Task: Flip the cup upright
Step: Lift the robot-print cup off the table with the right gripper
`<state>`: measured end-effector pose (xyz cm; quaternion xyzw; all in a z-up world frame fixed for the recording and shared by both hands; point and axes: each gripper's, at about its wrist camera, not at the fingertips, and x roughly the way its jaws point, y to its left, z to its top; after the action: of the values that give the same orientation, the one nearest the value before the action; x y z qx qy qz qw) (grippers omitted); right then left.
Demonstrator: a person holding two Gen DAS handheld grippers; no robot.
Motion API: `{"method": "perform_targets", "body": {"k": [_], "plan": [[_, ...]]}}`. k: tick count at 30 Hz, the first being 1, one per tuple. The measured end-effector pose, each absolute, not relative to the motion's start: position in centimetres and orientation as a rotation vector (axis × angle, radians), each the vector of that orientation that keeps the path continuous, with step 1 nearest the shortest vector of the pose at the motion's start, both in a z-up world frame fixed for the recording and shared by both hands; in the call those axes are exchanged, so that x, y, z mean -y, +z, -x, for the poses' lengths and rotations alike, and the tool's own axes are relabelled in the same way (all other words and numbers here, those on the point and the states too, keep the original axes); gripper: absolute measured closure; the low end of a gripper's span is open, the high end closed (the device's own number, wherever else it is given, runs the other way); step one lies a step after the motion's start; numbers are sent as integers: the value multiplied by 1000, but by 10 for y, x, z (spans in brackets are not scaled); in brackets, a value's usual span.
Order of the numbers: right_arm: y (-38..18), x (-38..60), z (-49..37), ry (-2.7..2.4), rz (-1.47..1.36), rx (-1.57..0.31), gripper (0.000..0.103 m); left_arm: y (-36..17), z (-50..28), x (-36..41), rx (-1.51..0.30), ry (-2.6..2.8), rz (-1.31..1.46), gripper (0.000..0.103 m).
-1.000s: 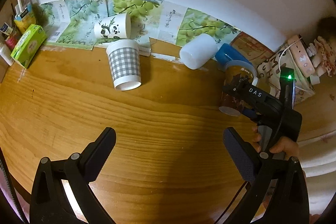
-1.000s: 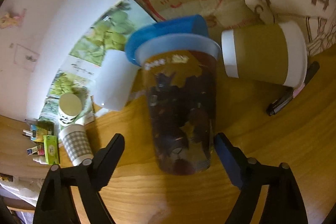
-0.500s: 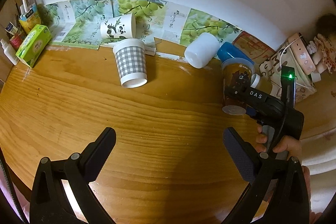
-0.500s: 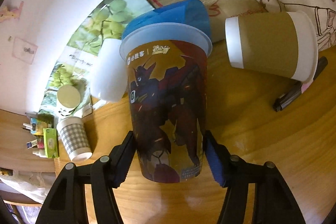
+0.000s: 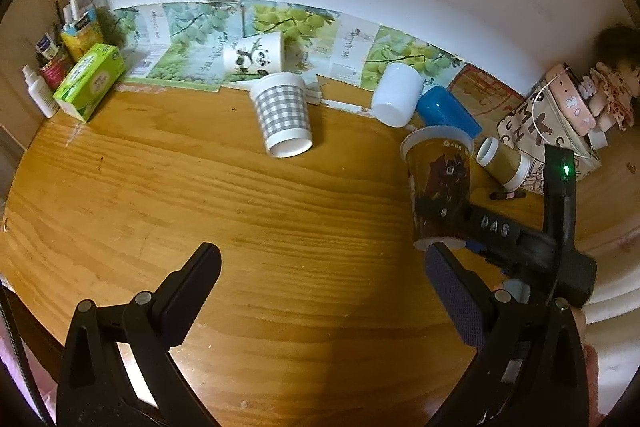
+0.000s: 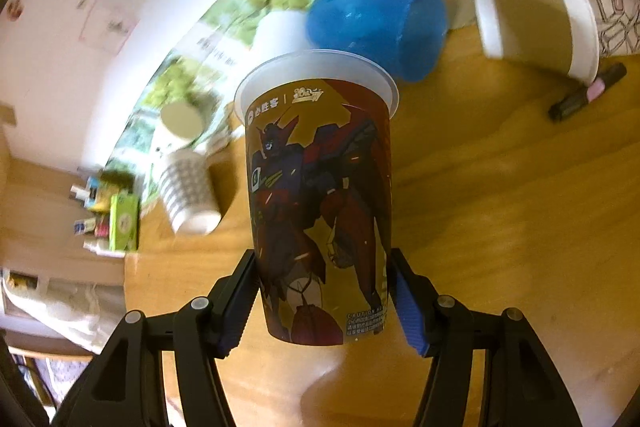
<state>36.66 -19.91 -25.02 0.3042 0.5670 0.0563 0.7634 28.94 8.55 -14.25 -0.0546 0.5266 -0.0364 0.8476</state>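
The right gripper (image 6: 322,301) has its fingers pressed against both sides of the printed robot cup (image 6: 320,195) near its base; the wide rim is uppermost and the cup tilts slightly, above bare wood. Behind it, close together, lie a blue cup (image 6: 380,27), a white cup (image 5: 396,94) and a brown cup (image 6: 536,27). The left gripper (image 5: 320,291) hangs wide apart, holding nothing, over open worktop (image 5: 200,195). The checked cup (image 5: 285,119) lies well apart by the back edge.

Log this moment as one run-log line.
right gripper: shut on robot-print cup, rim up, lifted | left gripper: open, idle above table | checked cup: on its side
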Motion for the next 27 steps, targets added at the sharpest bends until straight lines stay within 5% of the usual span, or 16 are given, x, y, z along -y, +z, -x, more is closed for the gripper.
{"method": "perform_targets", "body": {"k": [27], "plan": [[-263,63,-247,154,-634,-1348,39,-167,-238,-155,-1236,-205,108,1]]}}
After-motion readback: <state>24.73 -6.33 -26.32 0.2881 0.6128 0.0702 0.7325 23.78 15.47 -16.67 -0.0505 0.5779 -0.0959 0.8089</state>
